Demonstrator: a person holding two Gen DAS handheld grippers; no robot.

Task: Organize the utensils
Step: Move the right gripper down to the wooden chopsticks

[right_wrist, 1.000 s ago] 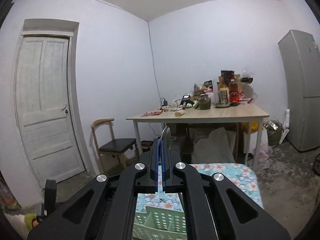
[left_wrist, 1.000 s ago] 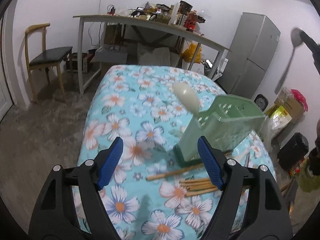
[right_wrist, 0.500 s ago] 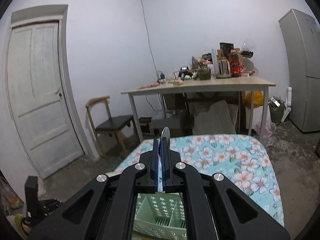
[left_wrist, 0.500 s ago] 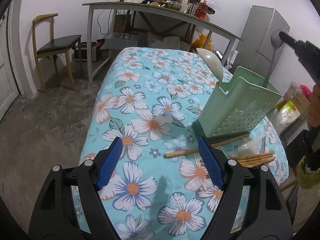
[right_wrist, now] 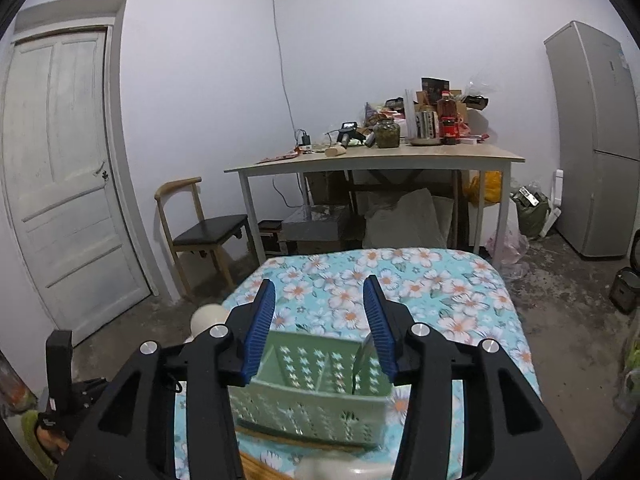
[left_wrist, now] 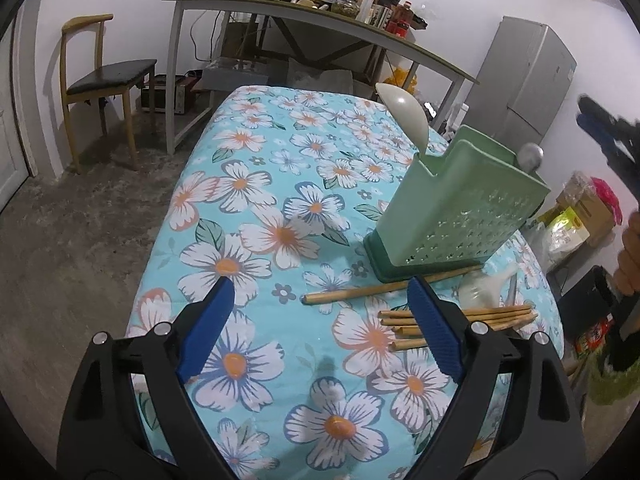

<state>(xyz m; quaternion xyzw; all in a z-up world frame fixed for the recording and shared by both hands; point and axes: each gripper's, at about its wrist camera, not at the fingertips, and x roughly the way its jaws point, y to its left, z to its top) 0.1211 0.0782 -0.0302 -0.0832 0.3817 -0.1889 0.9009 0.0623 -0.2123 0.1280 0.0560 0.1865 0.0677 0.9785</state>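
- On the flowered tablecloth (left_wrist: pixel 280 208) in the left wrist view, a green perforated utensil holder (left_wrist: pixel 460 216) stands upright on its darker base, right of centre
- From the holder's near-left compartment a cream ladle (left_wrist: pixel 406 114) sticks up, bowl uppermost; at the far right corner the round end of a metal spoon (left_wrist: pixel 530 156) shows above the rim
- One wooden chopstick (left_wrist: pixel 384 289) lies alone along the foot of the holder, touching or nearly touching its base
- Just nearer the camera a bundle of chopsticks (left_wrist: pixel 496 316) lies side by side on the cloth, partly hidden behind the right finger of the left gripper (left_wrist: pixel 316 320)
- A white spoon (left_wrist: pixel 484 286) lies flat between the single chopstick and the bundle
- Left gripper hangs above the cloth with its jaws spreading wide; nothing is between the blue pads
- At the right edge the other gripper appears blurred and dark, with part of a hand (left_wrist: pixel 628 258) below it
- Over in the right wrist view, the right gripper (right_wrist: pixel 320 320) hovers directly above the utensil holder (right_wrist: pixel 316 376), its jaws opening and empty
- Below the right pad a thin metal handle (right_wrist: pixel 357 364) stands inside the holder's right-hand compartment, clear of the pads
- Cream ladle bowl (right_wrist: pixel 208 318) peeks out left of the left finger
- Behind stand a cluttered wooden table (right_wrist: pixel 376 158), a chair (right_wrist: pixel 200 232), a white door (right_wrist: pixel 60 184) and a grey fridge (right_wrist: pixel 596 140)
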